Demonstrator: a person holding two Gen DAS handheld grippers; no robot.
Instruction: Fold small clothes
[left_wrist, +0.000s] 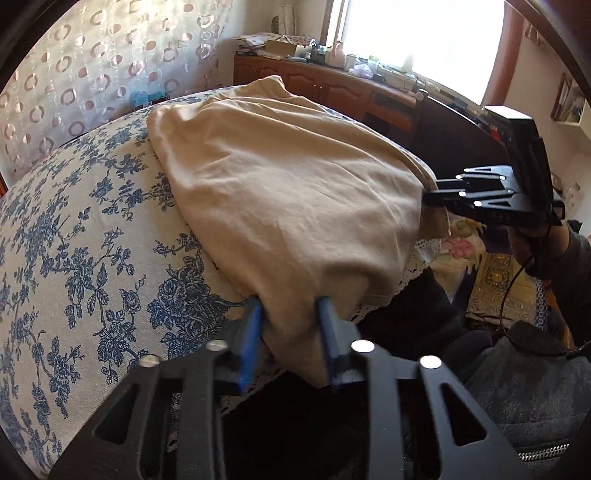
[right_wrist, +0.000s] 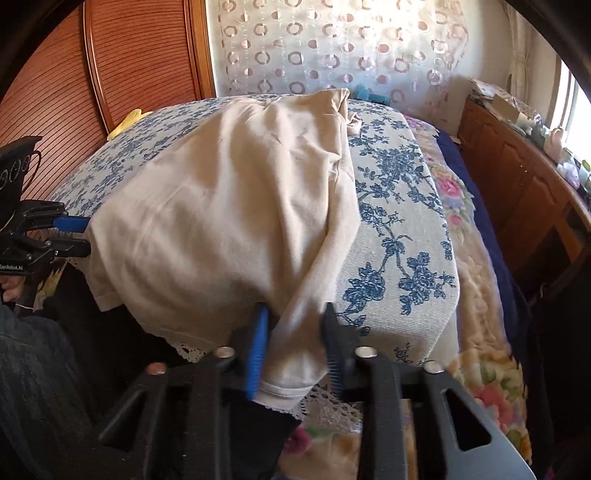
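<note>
A beige garment (left_wrist: 288, 177) lies rumpled on a surface covered with a blue-flowered cloth (left_wrist: 92, 240). My left gripper (left_wrist: 289, 302) is shut on its near corner, and the fabric bunches between the blue pads (left_wrist: 253, 332). In the same view my right gripper (left_wrist: 432, 195) clamps the garment's right edge. In the right wrist view the garment (right_wrist: 229, 206) drapes over the flowered cloth (right_wrist: 399, 229), and my right gripper (right_wrist: 295, 310) is shut on a hanging hemmed corner. At the left edge of that view my left gripper (right_wrist: 86, 234) pinches the other corner.
A wooden sideboard (left_wrist: 332, 85) with clutter stands under the bright window. A flowered blanket (right_wrist: 480, 295) lies to the right of the surface. A slatted wooden door (right_wrist: 110, 74) and a ring-patterned curtain (right_wrist: 332, 55) stand behind. A person's dark-clothed leg (left_wrist: 535, 387) is close by.
</note>
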